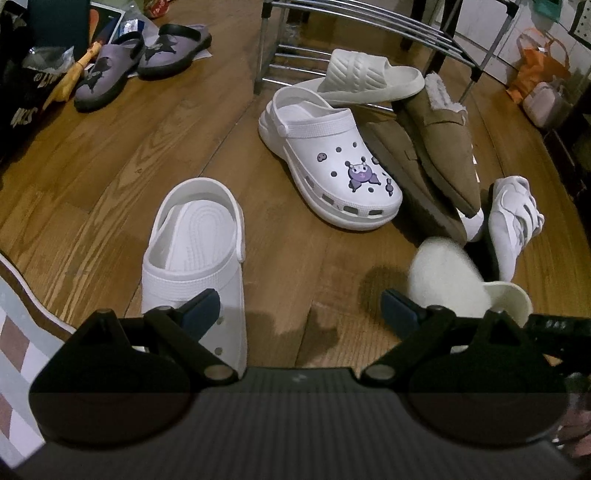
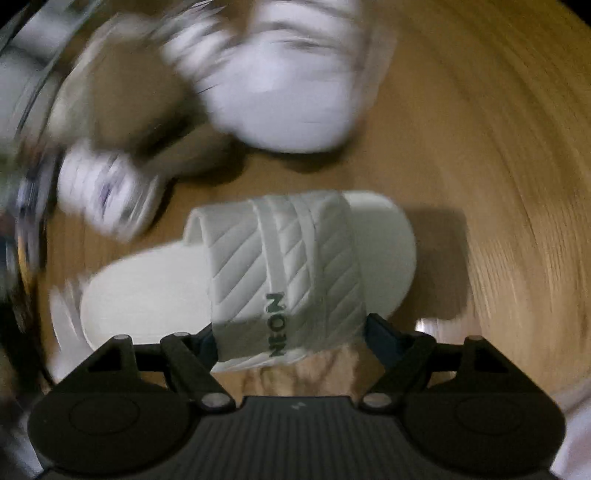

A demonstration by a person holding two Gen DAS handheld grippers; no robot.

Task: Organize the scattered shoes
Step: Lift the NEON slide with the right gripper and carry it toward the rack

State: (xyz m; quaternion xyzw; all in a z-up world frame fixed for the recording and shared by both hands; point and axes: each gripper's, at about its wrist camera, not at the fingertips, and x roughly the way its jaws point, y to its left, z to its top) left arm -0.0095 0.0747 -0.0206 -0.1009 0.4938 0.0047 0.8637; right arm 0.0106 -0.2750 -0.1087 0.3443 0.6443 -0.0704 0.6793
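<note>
The tidying is looking barely begun: nearly every shoe is still lying loose on the wooden floor (image 1: 110,155), and the metal shoe rack (image 1: 354,33) at the back is showing only bare bars in the part that is in view.

The right hand-held gripper (image 2: 290,332) is clasping a cream slide sandal (image 2: 258,266) by its strap, one pad on each side of the band, and the sharp sandal against a smeared background is suggesting it is being carried. The strap is ribbed with diagonal grooves and is bearing dark lettering; the moulded foam-like sole is looking smooth and rounded. Its twin slide (image 1: 369,79) is resting tilted on the heap by the rack.

The left hand-held gripper (image 1: 299,306) is hanging released, jaws wide and empty, above a plain white clog (image 1: 195,258), glossy and perforated. Beyond it a chunky white platform clog (image 1: 325,162) with purple charms is sitting beside two brown suede fleece-lined slippers (image 1: 439,147) and a white strapped sneaker (image 1: 513,221). A purple clog pair (image 1: 140,62) is lying apart at far left.
</note>
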